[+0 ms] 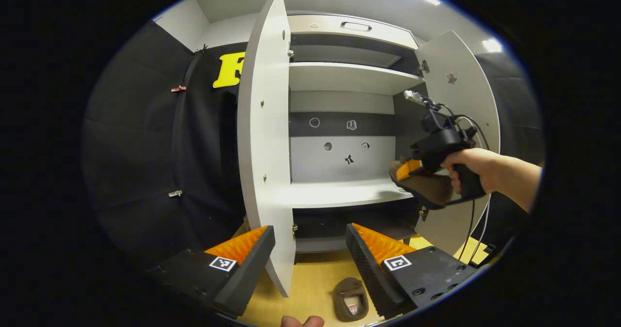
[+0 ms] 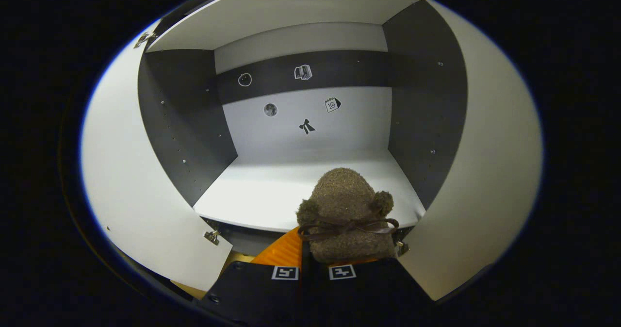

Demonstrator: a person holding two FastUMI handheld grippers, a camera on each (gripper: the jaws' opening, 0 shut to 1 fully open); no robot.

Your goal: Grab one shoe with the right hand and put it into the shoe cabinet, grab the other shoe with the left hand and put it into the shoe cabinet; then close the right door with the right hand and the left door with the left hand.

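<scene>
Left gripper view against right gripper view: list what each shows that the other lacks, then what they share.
Left gripper view alone: the second shoe on the floor, the open left gripper, and a hand holding the right gripper. Right gripper view alone: the bow on the held shoe, with the right gripper shut on it. Shared: the cabinet shelf and both open doors.

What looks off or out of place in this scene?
Nothing damaged or spilled. One slipper lies on the floor below the open left claw, not yet shelved. The other slipper is clamped in the right claw, at the cabinet shelf. Both doors stand open.
</scene>
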